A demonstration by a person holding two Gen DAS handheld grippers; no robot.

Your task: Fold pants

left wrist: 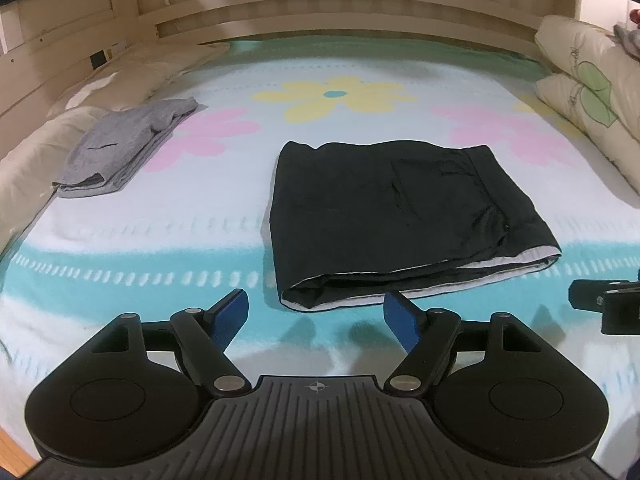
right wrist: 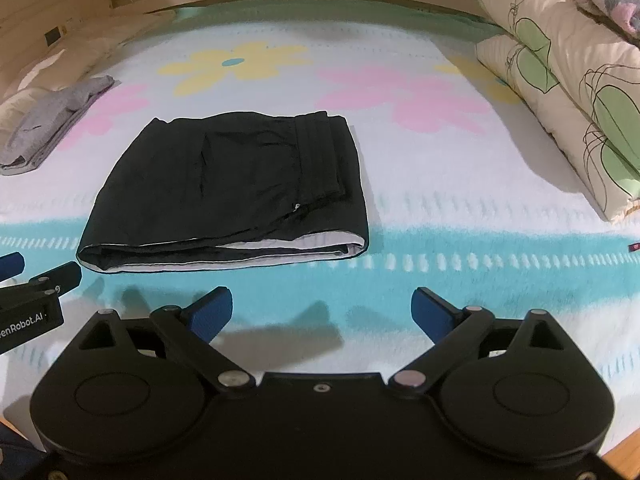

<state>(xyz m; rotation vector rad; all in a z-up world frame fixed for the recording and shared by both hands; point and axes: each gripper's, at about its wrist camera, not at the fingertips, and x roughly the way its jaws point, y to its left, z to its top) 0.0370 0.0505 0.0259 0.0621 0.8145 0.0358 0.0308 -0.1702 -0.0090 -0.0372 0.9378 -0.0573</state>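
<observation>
The black pants lie folded into a flat rectangle on the flowered bed cover, with a white lining edge showing along the near side. They also show in the right wrist view. My left gripper is open and empty, just in front of the pants' near edge. My right gripper is open and empty, in front of and to the right of the pants. The left gripper's tip shows at the left edge of the right wrist view.
Folded grey clothing lies at the left by a cream pillow. Stacked leaf-print pillows sit at the right. A wooden headboard runs along the back. The bed cover has yellow and pink flowers.
</observation>
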